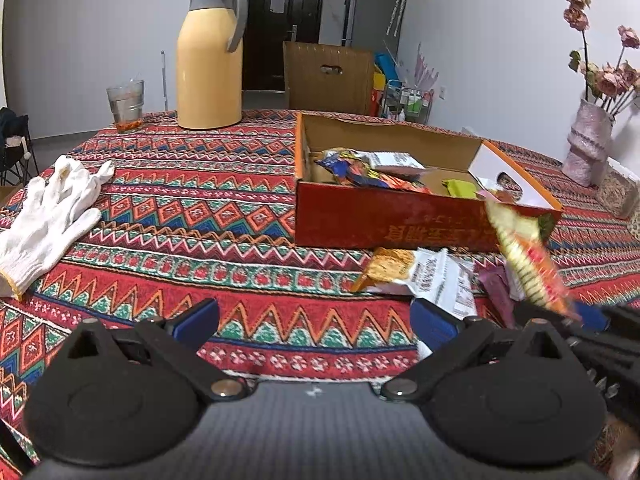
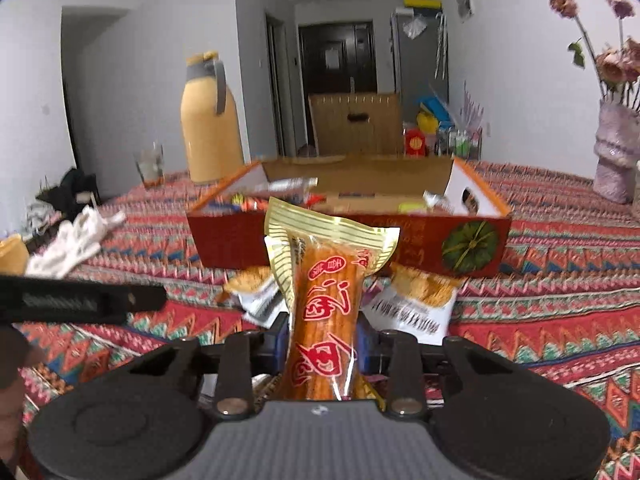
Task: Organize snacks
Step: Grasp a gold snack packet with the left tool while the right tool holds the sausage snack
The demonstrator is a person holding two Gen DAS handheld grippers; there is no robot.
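My right gripper [image 2: 322, 334] is shut on an orange and gold sausage snack packet [image 2: 326, 312], held upright above the tablecloth in front of the red cardboard box [image 2: 400, 248]. The packet also shows in the left wrist view [image 1: 524, 256], blurred, by the box's right front corner. The box [image 1: 380, 224] holds several snack packets [image 1: 368, 168]. Loose snack packets [image 1: 420, 276] lie on the cloth in front of the box, also in the right wrist view [image 2: 416, 300]. My left gripper [image 1: 314, 320] is open and empty, low over the cloth, left of the loose packets.
A yellow thermos jug [image 1: 210, 60] and a glass [image 1: 126, 106] stand at the table's back left. White gloves [image 1: 48, 220] lie at the left. A vase of dried flowers [image 1: 588, 144] stands at the right. The patterned tablecloth [image 1: 200, 208] covers the table.
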